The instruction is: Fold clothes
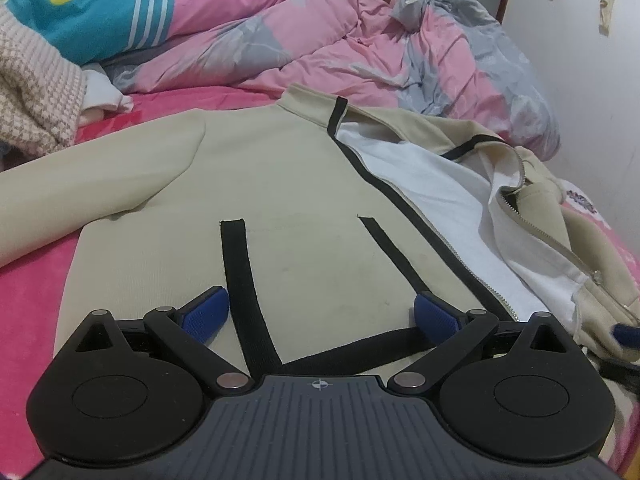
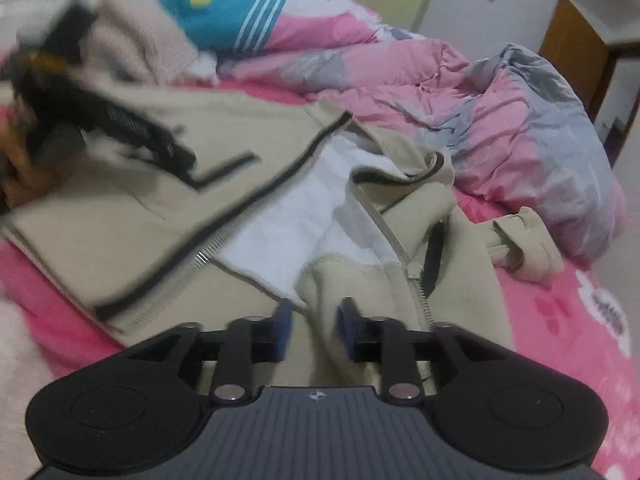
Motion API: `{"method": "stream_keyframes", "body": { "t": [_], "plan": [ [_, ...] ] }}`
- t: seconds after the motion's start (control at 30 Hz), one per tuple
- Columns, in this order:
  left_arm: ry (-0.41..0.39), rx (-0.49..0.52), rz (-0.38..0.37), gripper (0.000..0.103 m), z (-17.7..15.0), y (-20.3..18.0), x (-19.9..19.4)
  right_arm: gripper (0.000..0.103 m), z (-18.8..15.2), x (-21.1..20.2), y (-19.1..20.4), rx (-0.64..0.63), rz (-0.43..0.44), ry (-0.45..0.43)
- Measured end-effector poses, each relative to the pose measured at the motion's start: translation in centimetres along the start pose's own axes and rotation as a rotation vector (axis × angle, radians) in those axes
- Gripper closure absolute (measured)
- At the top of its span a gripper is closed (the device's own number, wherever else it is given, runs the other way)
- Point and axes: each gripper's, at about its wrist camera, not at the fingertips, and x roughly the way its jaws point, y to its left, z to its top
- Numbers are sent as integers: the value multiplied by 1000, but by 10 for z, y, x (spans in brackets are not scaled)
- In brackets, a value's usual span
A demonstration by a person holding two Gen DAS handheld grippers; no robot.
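Just ahead of the left gripper [image 1: 322,312], whose jaws stand wide apart and hold nothing, the beige jacket [image 1: 280,184] lies spread on the bed — its near hem under the blue pads [image 1: 206,312], black trim bands running between them. The right gripper [image 2: 316,326] hovers over the rumpled open front panel of the same jacket; its jaws are part open, a fold of beige cloth sits in the gap, but the blur leaves it unclear whether the pads press on it, so I cannot tell if it is held. Beyond both sets of jaws the zipper [image 2: 404,256] edge and white lining [image 1: 432,184] show where the right front has flopped open, with a sleeve [image 2: 520,248] crumpled further off to the right. The fabric looks like soft, fairly thick fleece: light, limp, likely to sag and drag rather than slide, and not fragile. A good hold would be the hem corner or the zipper edge, where stitching stiffens it. Farthest back lie a pink-and-grey quilt [image 1: 400,48] and a blue pillow [image 1: 108,4].
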Motion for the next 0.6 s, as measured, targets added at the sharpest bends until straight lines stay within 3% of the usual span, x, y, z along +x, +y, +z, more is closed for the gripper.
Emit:
{"method": "stream_keyframes", "body": {
  "t": [0.13,0.23,0.27,0.33,0.43,0.6],
  "plan": [
    [-1,-2,-2,3,0,0,0,54,-2,-32,-18,187,33,-93],
    [0,-1,-1,2,0,1,1,32,-9,-36,-47,361,-43,-149],
    [1,1,1,2,0,0,1,30,-13,-33,-58,442,-73,-153],
    [2,6,5,2,0,0,1,30,-26,-19,-83,631,-31,-138],
    [3,7,6,2,0,-1,2,44,-43,2,-106,826,66,-127],
    [1,12,11,2,-2,-2,2,58,-41,6,-97,777,73,-147]
  ]
}}
